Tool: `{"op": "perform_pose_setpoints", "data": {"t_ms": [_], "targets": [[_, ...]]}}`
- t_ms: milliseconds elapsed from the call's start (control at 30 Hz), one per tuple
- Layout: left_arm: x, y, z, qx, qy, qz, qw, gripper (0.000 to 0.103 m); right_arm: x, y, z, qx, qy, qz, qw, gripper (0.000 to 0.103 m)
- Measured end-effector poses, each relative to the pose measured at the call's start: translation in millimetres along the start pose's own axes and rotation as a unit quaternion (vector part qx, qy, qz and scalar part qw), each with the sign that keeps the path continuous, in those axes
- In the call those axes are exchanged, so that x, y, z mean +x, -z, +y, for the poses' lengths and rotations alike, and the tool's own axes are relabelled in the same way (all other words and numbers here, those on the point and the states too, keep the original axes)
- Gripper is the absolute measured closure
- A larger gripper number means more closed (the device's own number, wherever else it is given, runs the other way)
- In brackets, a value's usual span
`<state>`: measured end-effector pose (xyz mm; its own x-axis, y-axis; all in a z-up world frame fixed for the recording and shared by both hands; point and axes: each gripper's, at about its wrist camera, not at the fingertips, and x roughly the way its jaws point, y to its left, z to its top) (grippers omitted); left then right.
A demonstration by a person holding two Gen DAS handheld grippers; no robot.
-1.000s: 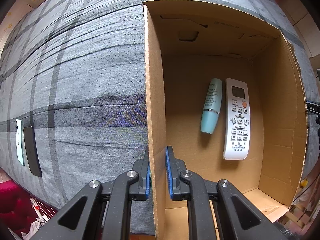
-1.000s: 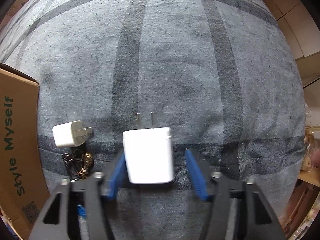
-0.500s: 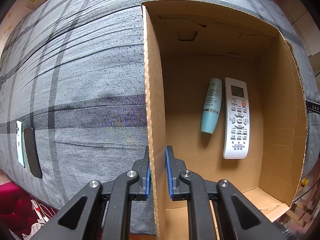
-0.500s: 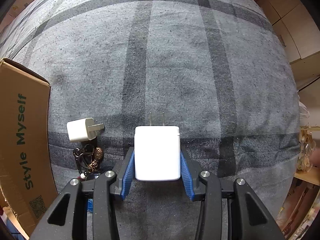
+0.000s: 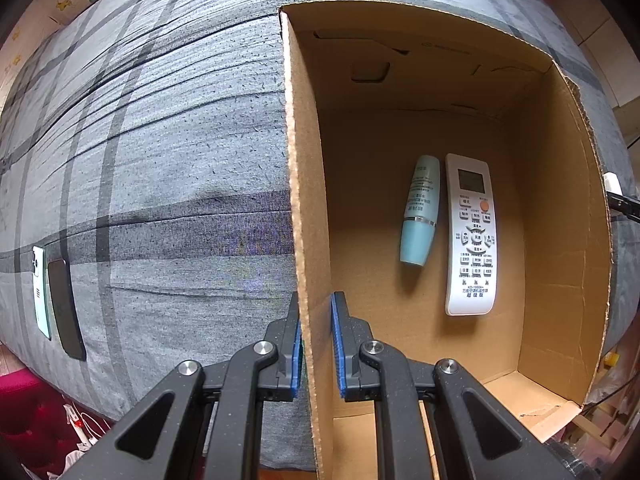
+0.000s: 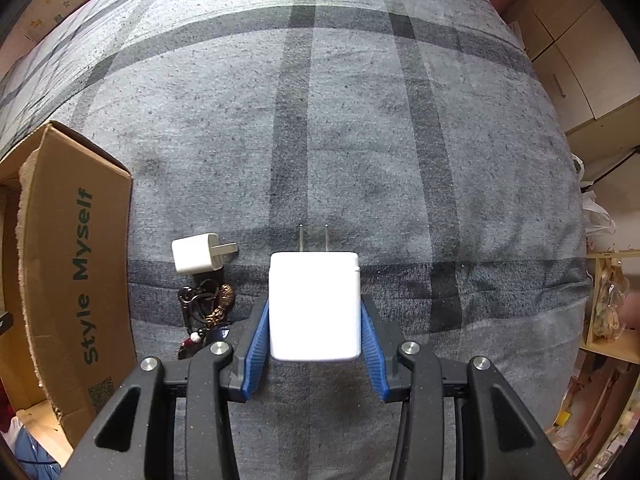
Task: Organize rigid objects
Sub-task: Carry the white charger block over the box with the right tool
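Observation:
My right gripper (image 6: pixel 314 320) is shut on a large white charger (image 6: pixel 314 306), prongs pointing away, lifted above the grey checked bedspread. A small white charger (image 6: pixel 198 253) and a dark keychain (image 6: pixel 206 304) lie to its left on the bed. My left gripper (image 5: pixel 316 340) is shut on the left wall (image 5: pixel 306 240) of an open cardboard box. Inside the box lie a teal bottle (image 5: pixel 420 210) and a white remote (image 5: pixel 472 234).
Two phones (image 5: pixel 60 300) lie at the bed's left edge in the left wrist view. The box's outer side (image 6: pixel 72 272), printed "Style Myself", stands at the left of the right wrist view. Cabinets and shelves border the bed on the right.
My right gripper closed on the large white charger and raised it from the bed. My left gripper kept its hold on the box wall.

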<state>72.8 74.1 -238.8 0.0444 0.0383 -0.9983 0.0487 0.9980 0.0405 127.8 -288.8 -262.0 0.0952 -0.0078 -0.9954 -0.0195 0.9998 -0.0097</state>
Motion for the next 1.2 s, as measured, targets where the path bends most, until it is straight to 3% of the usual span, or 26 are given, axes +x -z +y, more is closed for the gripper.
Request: {"op": "perform_pose_setpoints", "data": {"t_ms": [600, 1200], "targets": [[-3.7, 2.3, 1.0, 0.003, 0.005, -0.005, 1.0, 0.09, -64.7, 8.6, 43.5, -0.039, -0.018, -0.035, 0.998, 0.057], [-3.9, 2.6, 2.1, 0.006, 0.011, -0.006, 0.9999, 0.09, -106.9, 7.3, 133.1, -0.111, -0.069, -0.061, 0.99, 0.057]]}}
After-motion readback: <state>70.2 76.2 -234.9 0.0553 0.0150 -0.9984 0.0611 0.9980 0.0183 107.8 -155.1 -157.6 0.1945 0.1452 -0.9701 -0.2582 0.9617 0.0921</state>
